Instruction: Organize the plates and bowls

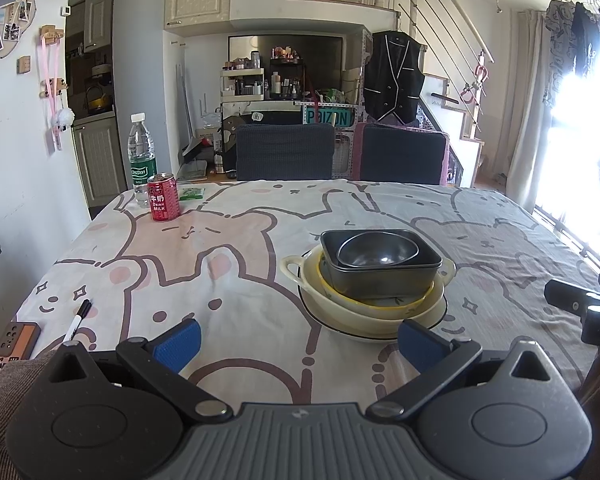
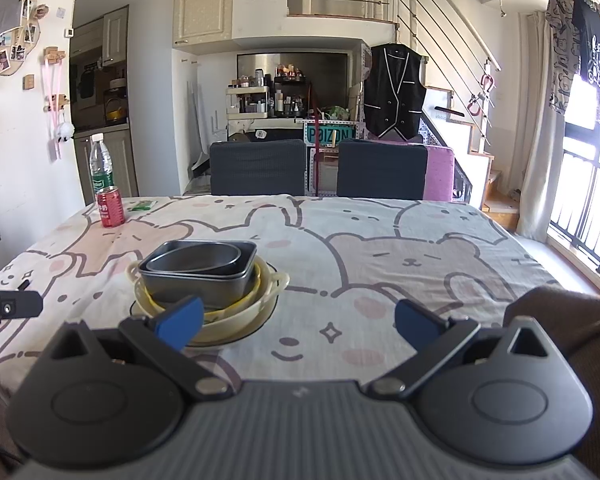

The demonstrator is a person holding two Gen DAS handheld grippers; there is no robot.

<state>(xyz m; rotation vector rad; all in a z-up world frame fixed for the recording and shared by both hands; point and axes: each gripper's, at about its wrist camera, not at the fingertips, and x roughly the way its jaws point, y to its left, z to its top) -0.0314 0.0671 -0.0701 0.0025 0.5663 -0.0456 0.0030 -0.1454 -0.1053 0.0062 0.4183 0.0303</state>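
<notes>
One nested stack of dishes stands mid-table. A small dark round bowl [image 1: 376, 254] sits in a dark square bowl [image 1: 384, 280], inside a yellow-rimmed bowl [image 1: 384, 304], a cream two-handled dish [image 1: 292, 268] and a white plate [image 1: 352, 330]. The right wrist view shows the same stack: round bowl [image 2: 194, 259], square bowl [image 2: 198, 286], cream dish [image 2: 274, 284]. My left gripper [image 1: 298, 344] is open and empty, near the stack's front left. My right gripper [image 2: 298, 322] is open and empty; its left fingertip [image 2: 182, 318] overlaps the stack's front.
A red milk can [image 1: 163, 197], a water bottle [image 1: 142, 160] and a green packet [image 1: 192, 193] stand at the far left of the table. A marker [image 1: 77, 320] and a phone [image 1: 14, 340] lie near the left front edge. Two dark chairs [image 1: 285, 152] stand behind the table.
</notes>
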